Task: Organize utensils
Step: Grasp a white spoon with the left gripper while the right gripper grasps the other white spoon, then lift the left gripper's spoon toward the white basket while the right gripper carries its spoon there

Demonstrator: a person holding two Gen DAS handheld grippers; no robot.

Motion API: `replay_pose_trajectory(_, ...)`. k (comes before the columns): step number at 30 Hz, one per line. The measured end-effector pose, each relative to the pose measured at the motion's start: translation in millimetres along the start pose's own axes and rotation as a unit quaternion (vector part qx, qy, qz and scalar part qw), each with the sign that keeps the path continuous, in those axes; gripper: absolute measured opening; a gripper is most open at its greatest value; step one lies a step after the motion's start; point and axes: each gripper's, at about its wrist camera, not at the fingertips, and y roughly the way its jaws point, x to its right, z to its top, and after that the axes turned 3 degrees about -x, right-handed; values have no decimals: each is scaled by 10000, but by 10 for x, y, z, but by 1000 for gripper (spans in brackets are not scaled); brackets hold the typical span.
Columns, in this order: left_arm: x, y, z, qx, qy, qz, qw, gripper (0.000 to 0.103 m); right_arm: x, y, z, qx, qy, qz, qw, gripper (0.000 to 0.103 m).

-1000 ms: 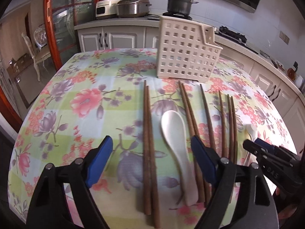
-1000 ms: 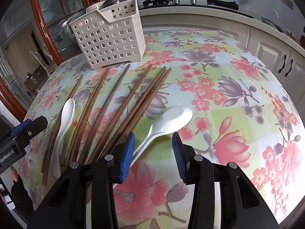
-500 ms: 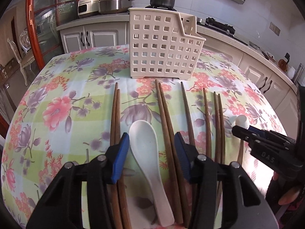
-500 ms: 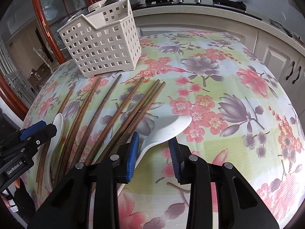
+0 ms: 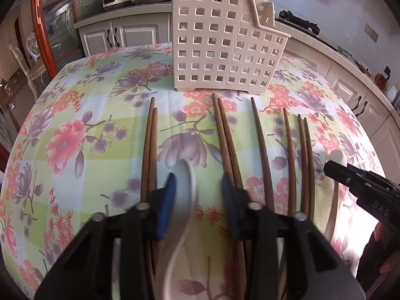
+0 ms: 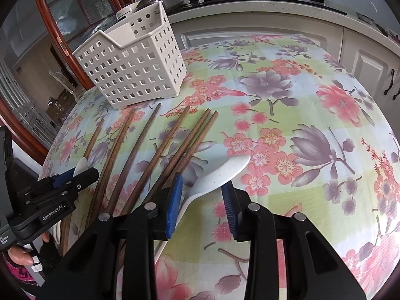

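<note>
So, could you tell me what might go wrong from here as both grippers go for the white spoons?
1. The left gripper, closing, has the tilted white ceramic spoon touching only one pad; it might twist or slip.
2. Brown wooden chopsticks lie right beside that spoon, so the fingers could drag or pinch one.
3. The right gripper straddles the other white spoon without clearly pressing it; lifting now might leave it.

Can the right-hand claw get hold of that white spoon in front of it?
Probably yes. The white spoon already lies with its handle between the open fingers of the right claw, nothing covers it, and the chopsticks lie just beside it.
</note>
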Motion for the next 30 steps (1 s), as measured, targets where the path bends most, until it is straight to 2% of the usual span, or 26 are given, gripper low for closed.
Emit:
replay_pose_trajectory(1, 3, 5, 3, -3, 10, -11, 10000, 15, 0, 2, 2, 43, 6, -17, 10000, 30)
replay_pose_trajectory(2, -2, 4, 7, -1, -4, -57, 10000, 14, 11, 2, 5, 63, 30, -6, 10000, 26)
replay_pose_trajectory(4, -24, -25, 7, 47, -39, -124, 9999, 9, 34, -20, -1, 146, 88, 39, 9998, 12)
replay_pose_trajectory(6, -42, -68, 3, 124, -63, -167, 9998, 8, 51, -74, -14, 297, 86, 28, 9995, 7)
replay_pose_trajectory(11, -103, -153, -39, 264, -216, -338, 9988, 8, 46, -185, -32, 475, 15, 152, 9988, 5)
replay_pose_trajectory(14, -133, -250, -69, 426, -299, -410, 9978, 8, 13, -221, -47, 563, -76, 56, 9984, 5)
replay_pose_trajectory(19, -207, -399, -96, 609, -397, -498, 9961, 7, 19, -188, -37, 473, -146, -154, 9987, 6)
replay_pose_trajectory(20, -223, -433, -104, 655, -420, -546, 9955, 7, 3, -186, -32, 436, -196, -191, 9987, 8)
replay_pose_trajectory(21, -235, -468, -116, 712, -433, -577, 9949, 7, -18, -190, -39, 434, -244, -227, 9985, 18)
replay_pose_trajectory(23, -239, -536, -133, 830, -448, -613, 9937, 7, -69, -199, -41, 475, -400, -356, 9974, 29)
replay_pose_trajectory(24, -238, -574, -139, 903, -451, -666, 9927, 7, -86, -210, -39, 523, -467, -331, 9970, 54)
replay_pose_trajectory(25, -225, -605, -142, 968, -448, -693, 9919, 7, -97, -224, -35, 592, -497, -295, 9966, 73)
replay_pose_trajectory(30, -126, -685, -135, 1159, -396, -806, 9892, 7, -165, -119, 47, 447, -748, -387, 9954, 65)
